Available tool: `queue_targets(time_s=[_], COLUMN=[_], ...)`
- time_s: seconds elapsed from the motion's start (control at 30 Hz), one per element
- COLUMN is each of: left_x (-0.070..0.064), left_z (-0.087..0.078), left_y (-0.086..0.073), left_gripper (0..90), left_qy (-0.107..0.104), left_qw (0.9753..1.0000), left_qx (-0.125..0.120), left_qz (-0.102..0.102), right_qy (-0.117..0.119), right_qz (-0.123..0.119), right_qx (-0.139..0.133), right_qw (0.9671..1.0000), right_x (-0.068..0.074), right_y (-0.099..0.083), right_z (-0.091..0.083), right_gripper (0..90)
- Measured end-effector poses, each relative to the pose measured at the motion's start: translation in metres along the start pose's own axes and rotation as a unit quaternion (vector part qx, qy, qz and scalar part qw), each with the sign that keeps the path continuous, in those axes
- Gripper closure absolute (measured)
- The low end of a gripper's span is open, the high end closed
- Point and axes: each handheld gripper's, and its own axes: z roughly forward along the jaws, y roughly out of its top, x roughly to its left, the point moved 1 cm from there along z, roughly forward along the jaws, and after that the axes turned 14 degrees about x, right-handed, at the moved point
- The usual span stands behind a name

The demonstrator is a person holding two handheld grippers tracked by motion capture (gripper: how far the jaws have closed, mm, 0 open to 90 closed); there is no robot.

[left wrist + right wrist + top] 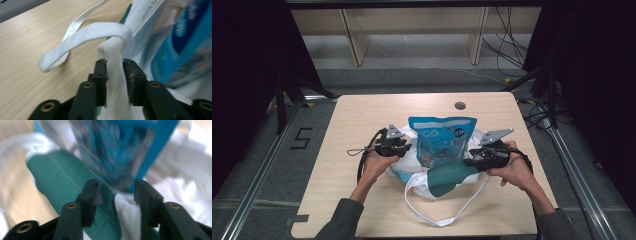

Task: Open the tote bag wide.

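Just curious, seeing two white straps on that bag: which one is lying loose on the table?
The front strap, looping toward the person on the bare table, lies loose. The other strap arches up where the left tool pinches the cloth.

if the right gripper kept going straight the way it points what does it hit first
Probably the blue plastic snack pouch: it stands just past the right gripper, whose jaws straddle the white and green cloth bag's edge. Blur leaves depth unclear.

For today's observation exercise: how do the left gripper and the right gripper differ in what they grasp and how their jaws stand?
The left gripper has its jaws pinched on white fabric of the tote bag; the right gripper has wider jaws around the bag's green edge and white strap. The left sits at the bag's left side, the right at its right. Both flank the blue pouch.
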Motion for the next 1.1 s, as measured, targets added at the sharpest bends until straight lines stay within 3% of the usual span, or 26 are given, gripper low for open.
queue_targets(time_s=[0.03, 0.1, 0.17, 0.23, 0.27, 0.37, 0.4, 0.43, 0.47, 0.5, 0.57, 0.63, 0.67, 0.7, 0.73, 0.77, 0.87, 0.93, 0.97, 1.0, 1.03, 1.07, 1.1], left_x=[0.004, 0.011, 0.018, 0.028, 0.03, 0.036, 0.037, 0.037, 0.038, 0.037, 0.034, 0.032, 0.031, 0.031, 0.029, 0.028, 0.018, 0.008, 0.003, -0.003, -0.009, -0.016, -0.022], left_z=[0.002, 0.008, 0.016, 0.024, 0.029, 0.045, 0.049, 0.051, 0.051, 0.049, 0.044, 0.036, 0.03, 0.023, 0.015, 0.009, -0.016, -0.028, -0.031, -0.035, -0.037, -0.039, -0.04], left_y=[0.001, 0.002, 0.003, 0.001, 0.0, -0.004, -0.005, -0.006, -0.004, -0.002, 0.002, 0.004, 0.005, 0.006, 0.007, 0.008, 0.009, 0.006, 0.003, 0.0, -0.004, -0.009, -0.013], left_gripper=[77.5, 83.4, 84.6, 84.7, 84.6, 84.3, 84.2, 84.1, 84.0, 83.6, 80.3, 72.8, 69.3, 65.4, 62.4, 61.2, 60.7, 62.4, 63.9, 66.8, 69.2, 72.6, 75.0], left_qy=[0.001, -0.005, 0.005, 0.012, 0.01, 0.009, 0.007, 0.005, 0.004, 0.006, 0.025, 0.031, 0.038, 0.039, 0.042, 0.04, 0.029, 0.019, 0.013, 0.011, 0.003, -0.006, -0.013], left_qw=[1.0, 0.9995, 0.9993, 0.9988, 0.9983, 0.9975, 0.997, 0.9962, 0.9961, 0.9962, 0.9965, 0.9967, 0.9965, 0.9969, 0.9962, 0.9967, 0.9955, 0.9971, 0.9975, 0.9981, 0.9984, 0.9984, 0.9984], left_qx=[0.0, -0.007, 0.0, 0.025, 0.03, 0.049, 0.05, 0.05, 0.052, 0.055, 0.054, 0.041, 0.031, 0.023, -0.002, -0.008, -0.053, -0.051, -0.05, -0.045, -0.043, -0.045, -0.048], left_qz=[-0.003, -0.03, -0.037, -0.039, -0.05, -0.049, -0.059, -0.071, -0.071, -0.068, -0.059, -0.062, -0.068, -0.065, -0.077, -0.07, -0.073, -0.053, -0.048, -0.041, -0.036, -0.034, -0.026], right_qy=[-0.004, -0.008, 0.005, 0.007, 0.011, 0.004, 0.015, 0.013, 0.016, 0.015, -0.001, 0.005, 0.003, -0.011, -0.011, 0.002, -0.02, -0.043, -0.067, -0.073, -0.081, -0.084, -0.105], right_qz=[0.001, -0.008, -0.004, -0.012, -0.01, 0.004, -0.004, 0.01, 0.022, 0.001, 0.003, 0.005, 0.02, 0.006, 0.019, 0.028, 0.027, 0.038, 0.056, 0.061, 0.05, 0.058, 0.052], right_qx=[0.009, 0.031, 0.051, 0.058, 0.073, 0.085, 0.074, 0.075, 0.084, 0.079, 0.073, 0.077, 0.078, 0.057, 0.041, 0.023, -0.033, -0.07, -0.088, -0.092, -0.096, -0.094, -0.097], right_qw=[1.0, 0.9995, 0.9987, 0.9982, 0.9972, 0.9964, 0.9972, 0.997, 0.9961, 0.9968, 0.9973, 0.997, 0.9967, 0.9983, 0.9989, 0.9994, 0.9989, 0.996, 0.9923, 0.9912, 0.9908, 0.9903, 0.9884], right_x=[-0.001, -0.004, -0.001, -0.001, 0.001, 0.004, 0.003, 0.005, 0.007, 0.005, 0.006, 0.008, 0.009, 0.005, 0.004, 0.003, -0.006, -0.014, -0.017, -0.02, -0.025, -0.026, -0.03], right_y=[-0.003, -0.012, -0.022, -0.03, -0.034, -0.039, -0.04, -0.04, -0.041, -0.04, -0.039, -0.037, -0.035, -0.034, -0.032, -0.029, -0.022, -0.017, -0.014, -0.011, -0.008, -0.005, -0.002], right_z=[0.002, 0.006, 0.013, 0.022, 0.026, 0.039, 0.043, 0.045, 0.044, 0.043, 0.045, 0.041, 0.037, 0.035, 0.029, 0.019, 0.001, -0.011, -0.017, -0.018, -0.019, -0.019, -0.017], right_gripper=[62.9, 73.6, 80.3, 81.7, 82.0, 82.2, 82.3, 82.3, 82.3, 82.1, 81.4, 78.0, 75.5, 71.6, 69.8, 68.6, 67.7, 65.1, 64.1, 63.6, 63.3, 64.0, 65.3])
